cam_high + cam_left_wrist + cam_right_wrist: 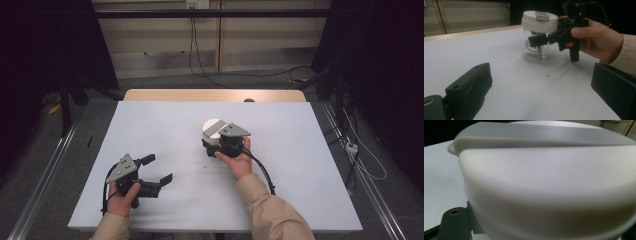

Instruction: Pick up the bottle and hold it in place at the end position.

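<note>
Below the high camera, my left gripper (150, 172) rests on the white bench (165, 125), jaws spread and holding nothing; my right gripper (216, 146) sits against the white-lidded jar (212, 126) mid-bench. From my left gripper's camera, the right jaws pinch the clear jar (536, 37) just under its lid (540, 21). Up close on the right, that lid (549, 182) looms.

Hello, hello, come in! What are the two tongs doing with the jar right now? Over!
Right tongs shut on the jar, just under its white lid. Left tongs open, apart from it. Jar upright on the white table. Nothing in the way.
</note>
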